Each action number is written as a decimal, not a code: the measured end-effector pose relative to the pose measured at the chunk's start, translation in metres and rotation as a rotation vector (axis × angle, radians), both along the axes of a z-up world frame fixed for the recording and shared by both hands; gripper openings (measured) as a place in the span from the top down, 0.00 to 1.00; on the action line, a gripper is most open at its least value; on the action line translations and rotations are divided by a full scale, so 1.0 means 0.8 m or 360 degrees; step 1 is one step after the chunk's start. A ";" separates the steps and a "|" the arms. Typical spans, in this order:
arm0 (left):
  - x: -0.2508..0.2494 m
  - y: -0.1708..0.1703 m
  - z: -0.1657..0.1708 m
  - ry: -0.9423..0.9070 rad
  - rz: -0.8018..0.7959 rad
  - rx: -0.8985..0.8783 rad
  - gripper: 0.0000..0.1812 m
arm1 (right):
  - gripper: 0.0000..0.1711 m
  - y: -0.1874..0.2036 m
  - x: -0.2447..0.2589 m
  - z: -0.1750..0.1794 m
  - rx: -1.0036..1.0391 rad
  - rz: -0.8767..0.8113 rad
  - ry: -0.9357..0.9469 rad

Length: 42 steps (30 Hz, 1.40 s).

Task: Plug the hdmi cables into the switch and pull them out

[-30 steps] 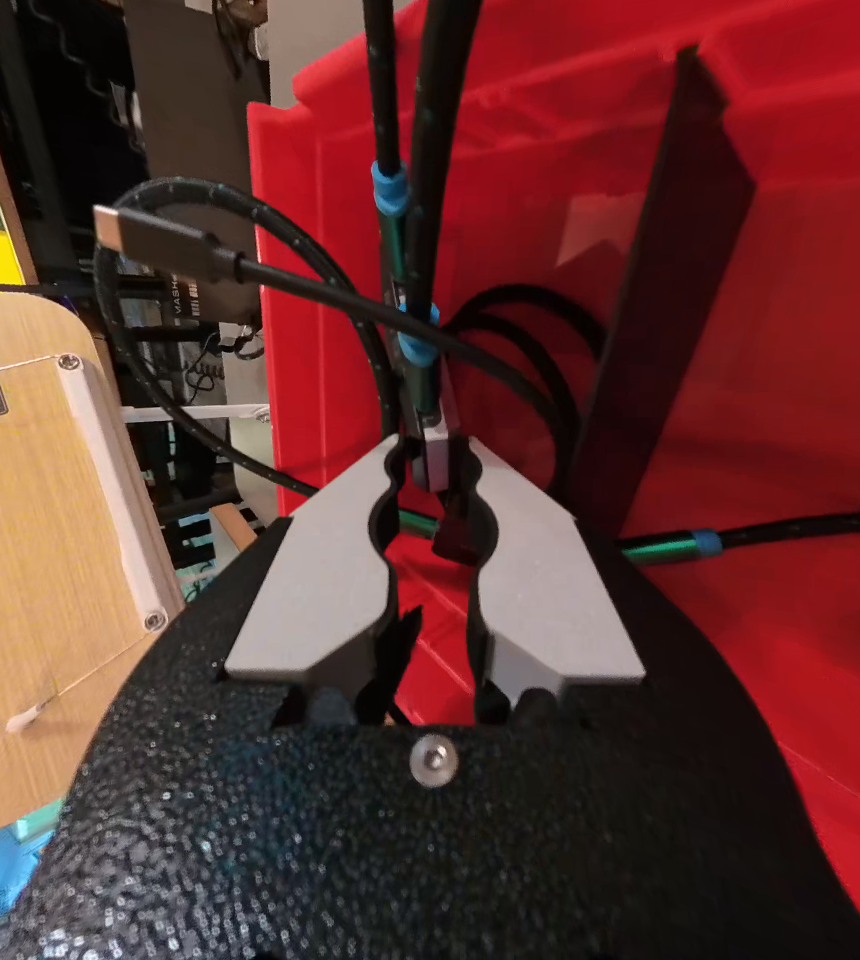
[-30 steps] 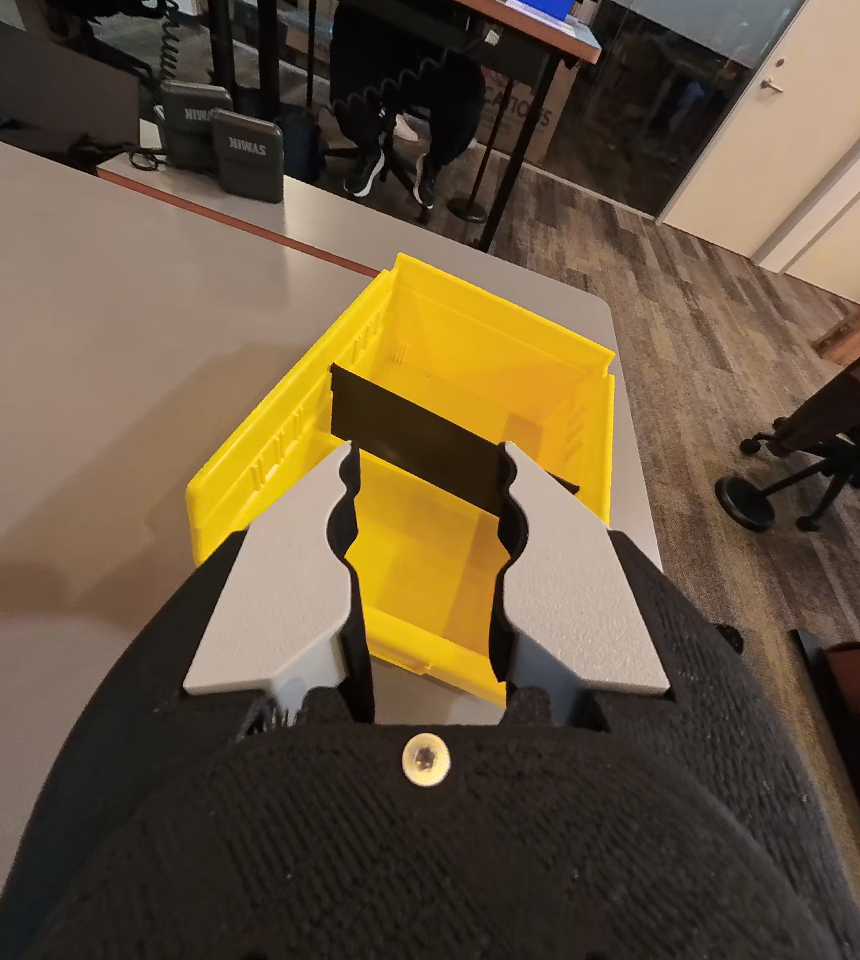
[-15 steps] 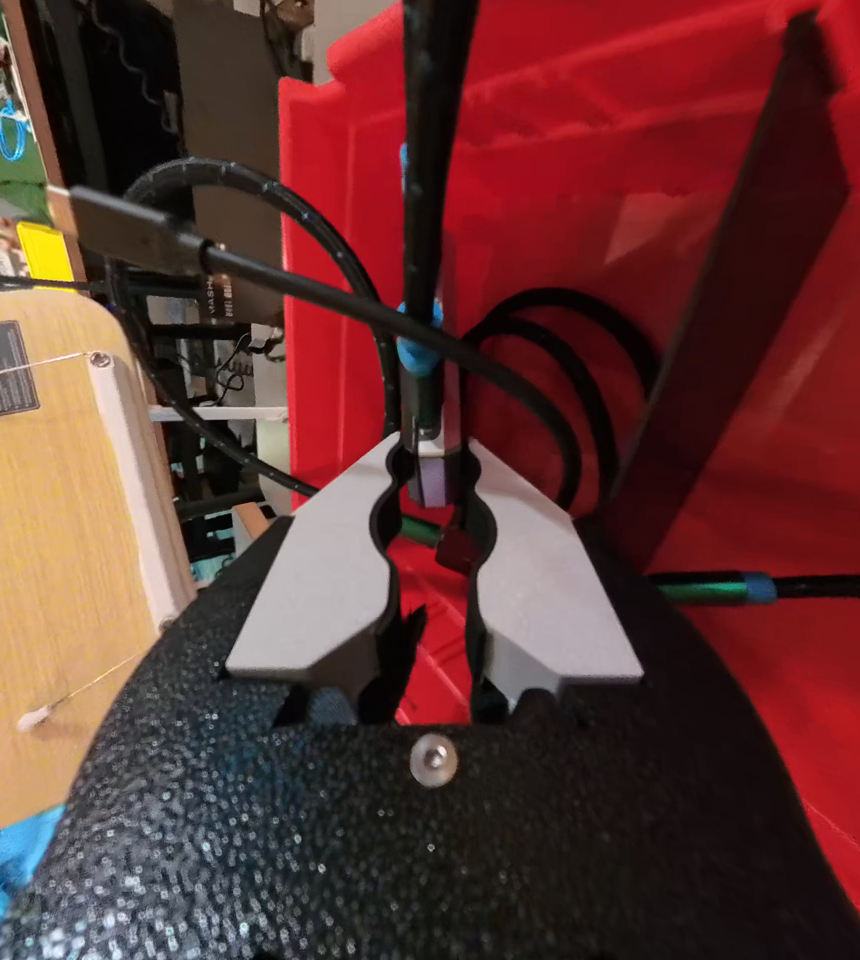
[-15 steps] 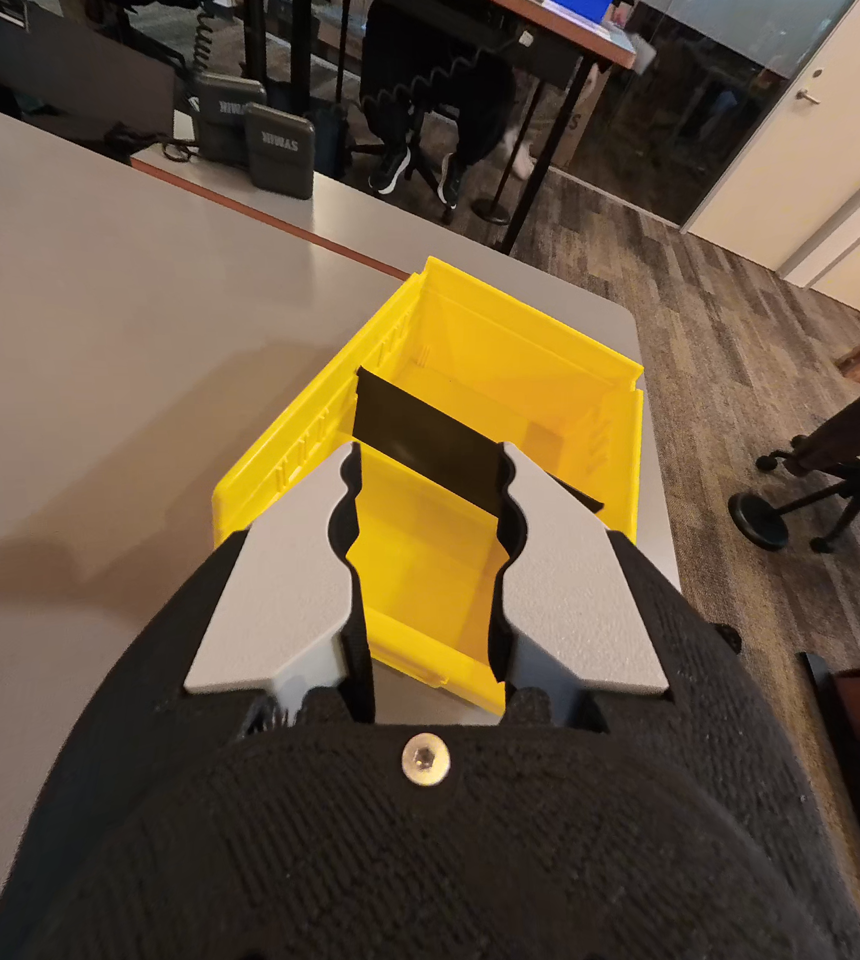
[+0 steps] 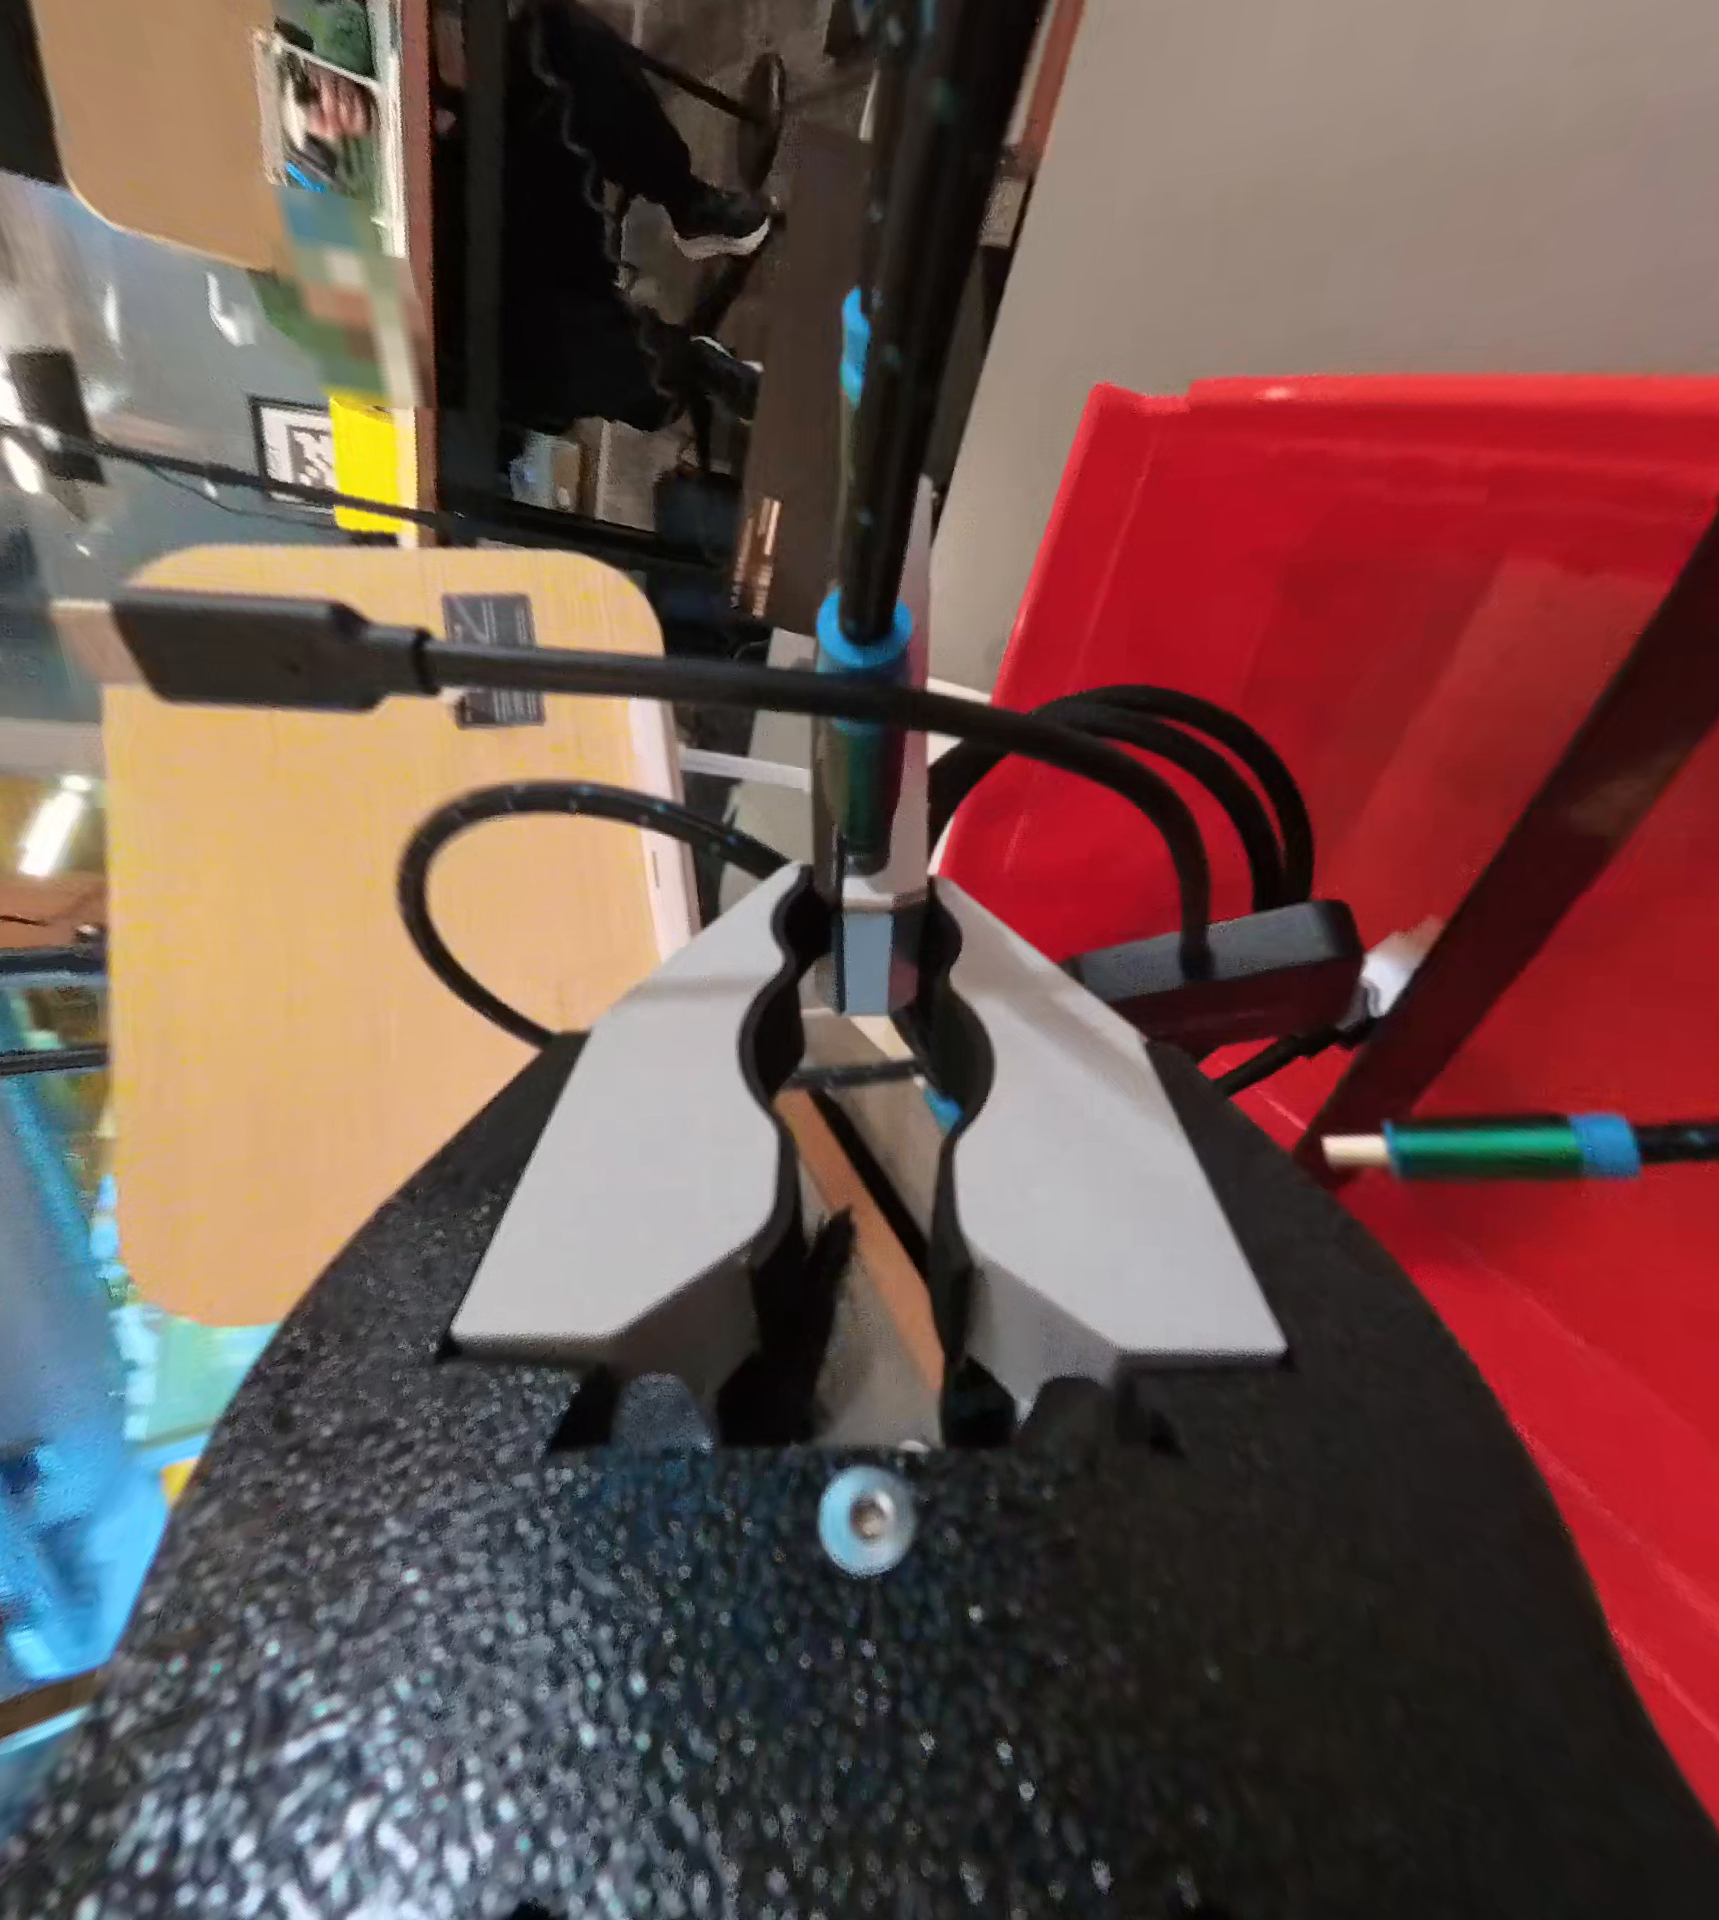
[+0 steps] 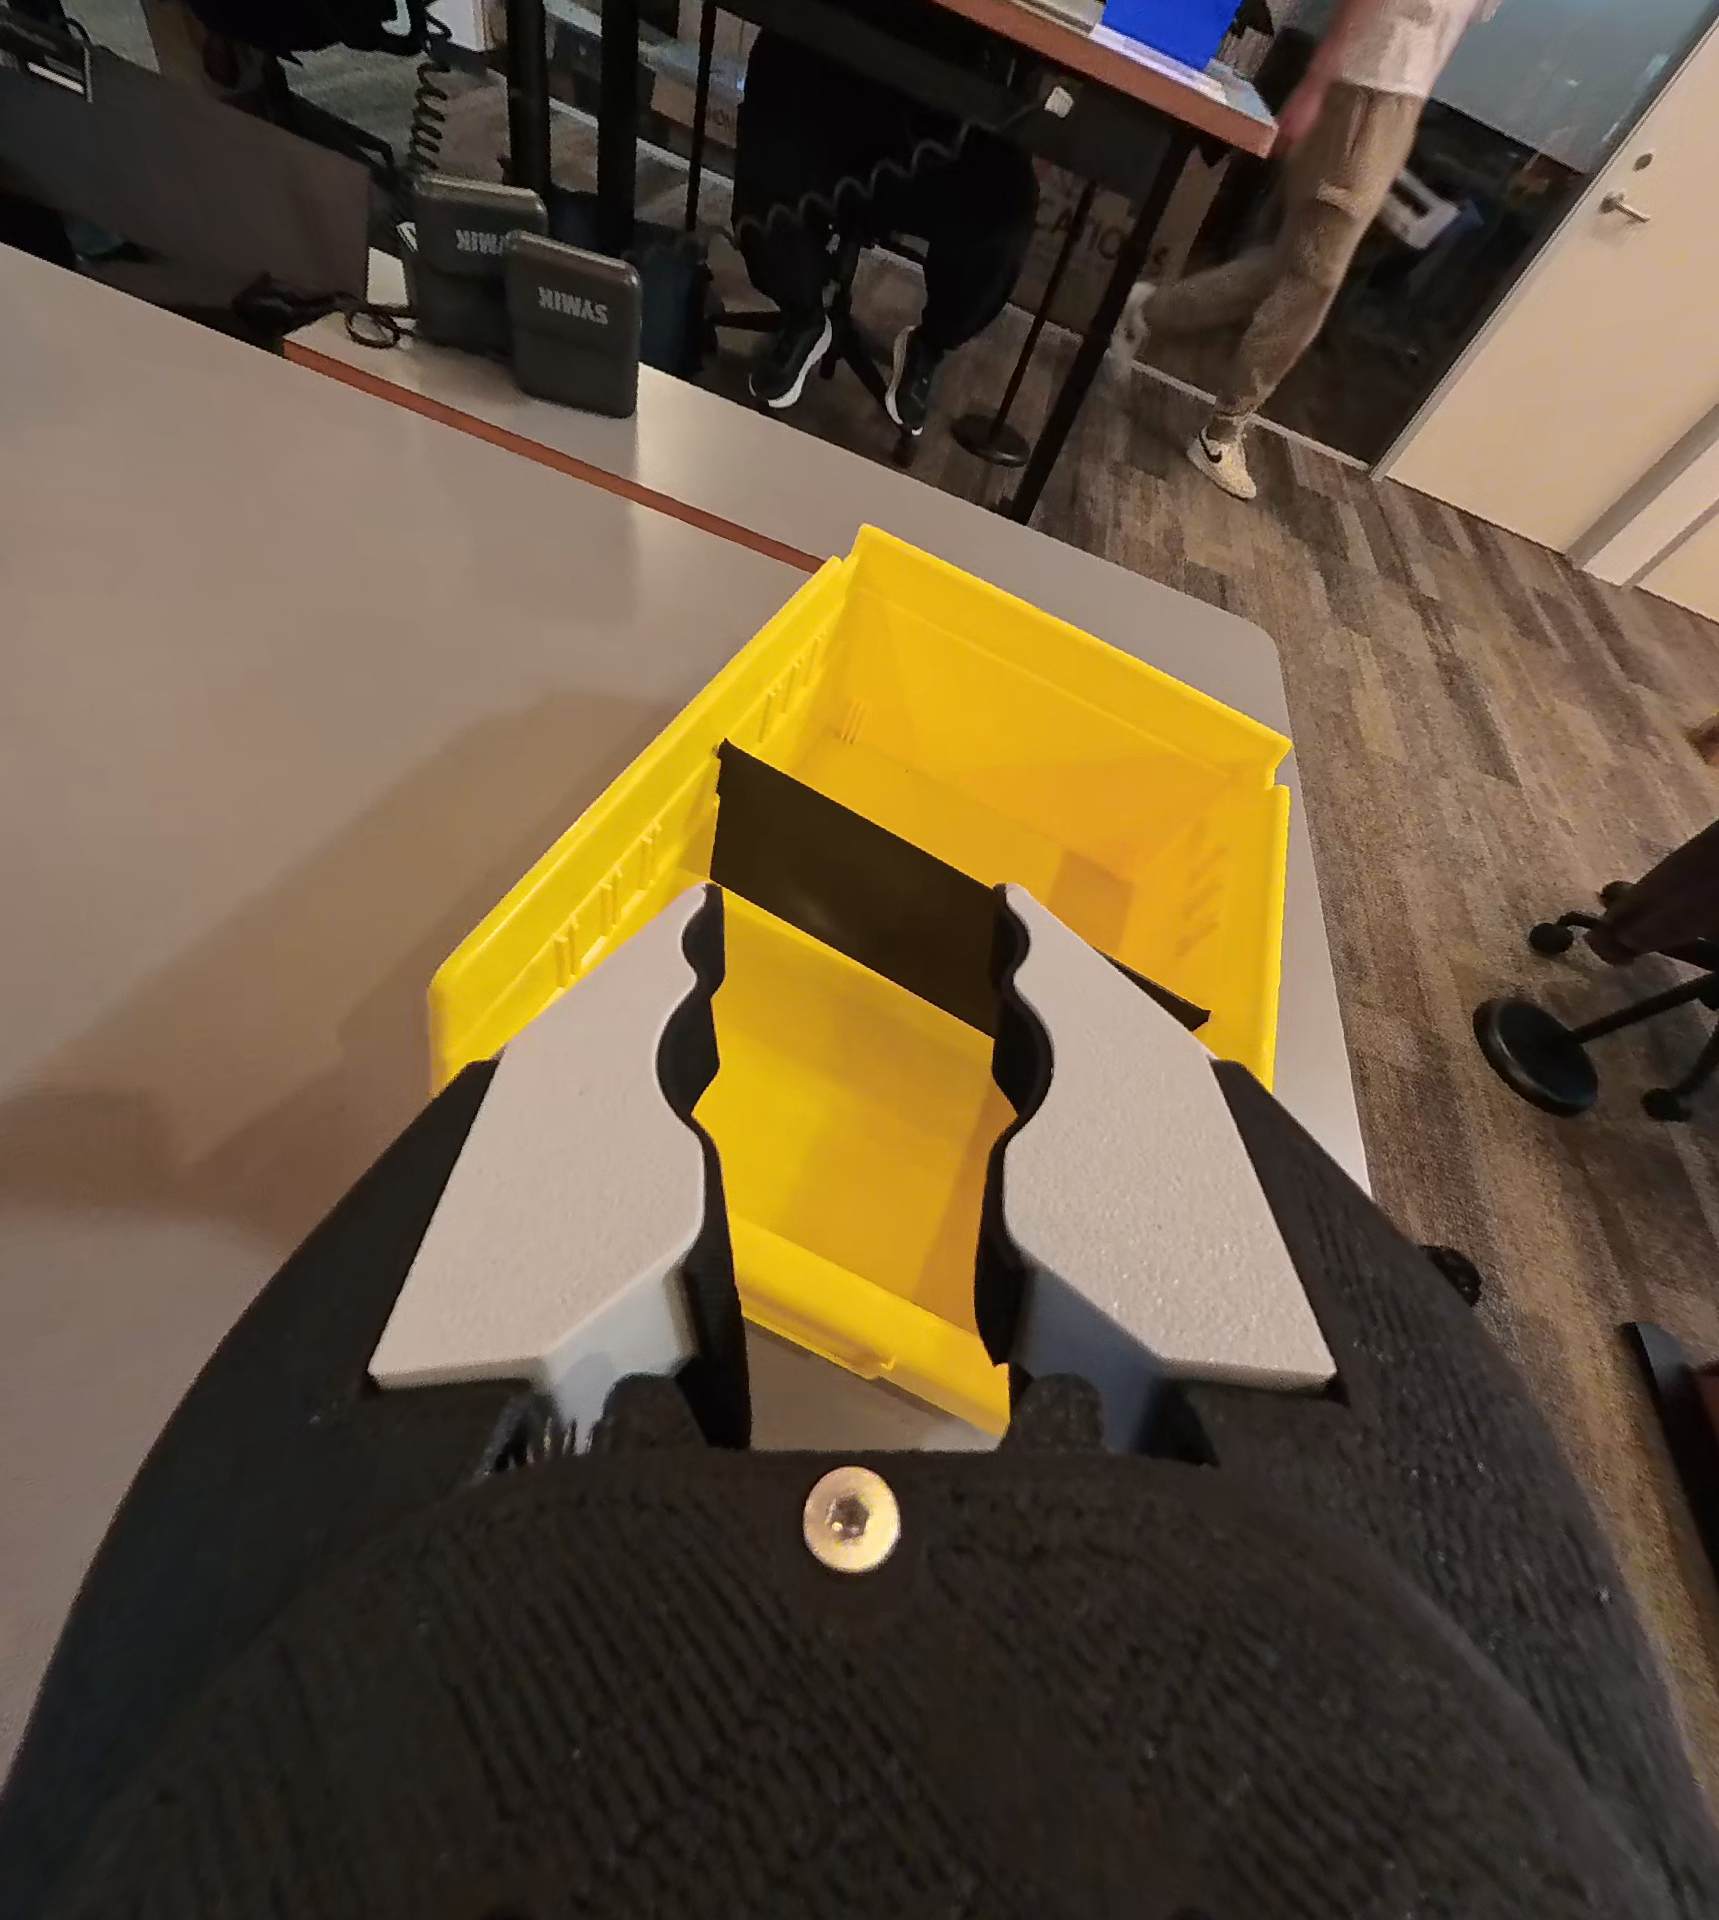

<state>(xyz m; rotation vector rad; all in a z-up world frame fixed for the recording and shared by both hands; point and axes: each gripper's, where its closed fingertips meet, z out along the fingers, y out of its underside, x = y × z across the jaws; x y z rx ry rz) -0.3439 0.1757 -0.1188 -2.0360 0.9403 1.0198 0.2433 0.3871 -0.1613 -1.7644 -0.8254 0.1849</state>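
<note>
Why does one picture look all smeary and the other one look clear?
Left wrist view: the background on the left is streaked with motion blur, while the left gripper and the switch it grips stay fairly sharp. Right wrist view: the yellow bin and right gripper are crisp.

Left gripper (image 5: pixel 870 940), clamped on the silver switch (image 5: pixel 865 956), now sits raised and swung left of the red bin (image 5: pixel 1457 623): bin fills only the right side of the left wrist view, where it earlier filled most of it; grey tabletop (image 5: pixel 1406 187) now shows above its rim. Black divider (image 5: pixel 1561 831) stands further right. A black box (image 5: pixel 1239 961) with short cables comes into sight at the bin's left edge. Green-shelled plug (image 5: pixel 1478 1148) now shows its bare metal tip. Right wrist view: yellow bin (image 6: pixel 938 935) sits lower in the view; a walking person (image 6: pixel 1291 260) appears beyond it.
</note>
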 end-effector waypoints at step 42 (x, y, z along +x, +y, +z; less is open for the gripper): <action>0.330 0.057 0.195 -0.0802 -0.0788 0.1068 0.91 | 0.72 -0.045 -0.074 0.046 0.0381 0.0419 0.0001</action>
